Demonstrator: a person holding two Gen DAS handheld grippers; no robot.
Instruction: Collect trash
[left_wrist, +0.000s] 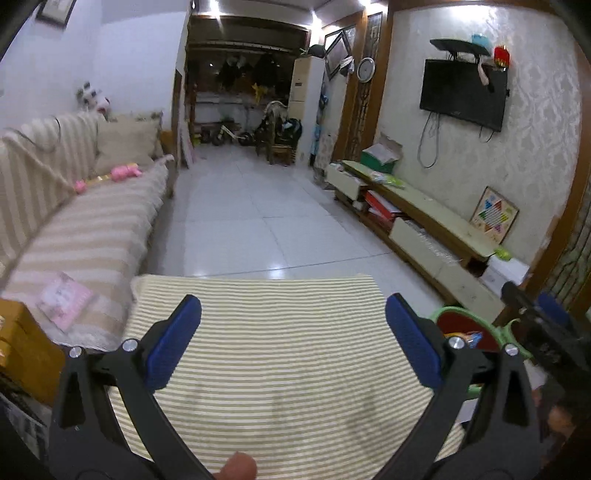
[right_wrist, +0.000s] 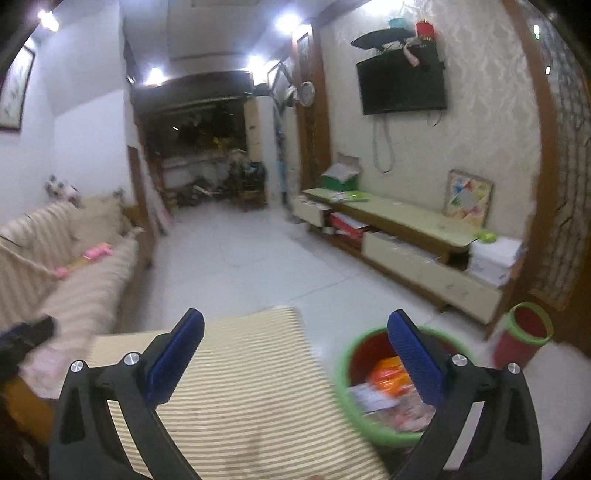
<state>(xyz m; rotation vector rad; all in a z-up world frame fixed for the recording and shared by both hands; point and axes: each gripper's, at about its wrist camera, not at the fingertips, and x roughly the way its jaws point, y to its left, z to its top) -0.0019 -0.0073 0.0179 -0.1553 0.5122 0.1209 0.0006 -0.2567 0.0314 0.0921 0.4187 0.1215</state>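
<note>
Both grippers, left gripper (left_wrist: 293, 306) & right gripper (right_wrist: 295, 321): black curved arms, blue ribbed pads, silver screws at 9 & 3 o'clock.

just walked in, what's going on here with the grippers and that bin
A person is tidying a living room with a handheld gripper in each hand. Both the left gripper and the right gripper are open and empty above a striped cloth. Beside it, a red bin with a green rim already holds wrappers. No loose trash shows on the cloth.

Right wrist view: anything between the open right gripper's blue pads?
Nothing held. Between the right gripper pads show only striped cloth and the green-rimmed red trash bin's edge, below.
</note>
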